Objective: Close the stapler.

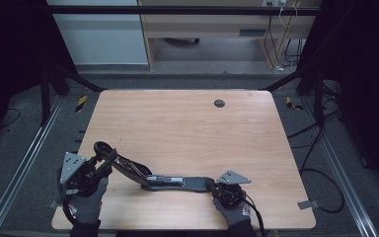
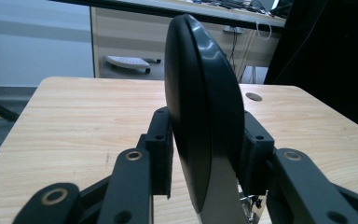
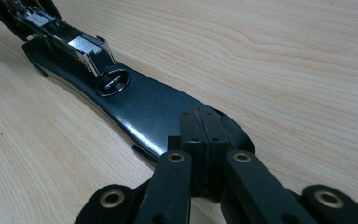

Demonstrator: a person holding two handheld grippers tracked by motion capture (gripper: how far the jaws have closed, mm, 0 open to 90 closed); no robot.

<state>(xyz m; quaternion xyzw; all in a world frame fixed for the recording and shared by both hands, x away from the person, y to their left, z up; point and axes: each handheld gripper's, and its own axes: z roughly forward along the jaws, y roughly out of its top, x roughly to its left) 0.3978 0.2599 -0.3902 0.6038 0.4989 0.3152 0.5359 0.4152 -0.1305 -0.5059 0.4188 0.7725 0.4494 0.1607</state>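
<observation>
Your left gripper [image 2: 205, 154] had its jaws clamped on the rounded black cover [image 2: 200, 107] of the stapler [image 1: 165, 180], holding it swung up and back from the hinge. Your right gripper [image 3: 204, 154] was shut with its pads together, and its tips pressed down on the front end of the stapler's base [image 3: 154, 107] at the near edge of the wooden table [image 1: 187, 123]. So the stapler lay opened out, its metal magazine [image 3: 81, 46] exposed along the base. Judging by that, opening was done; loading or clearing the magazine and closing the cover were left.
</observation>
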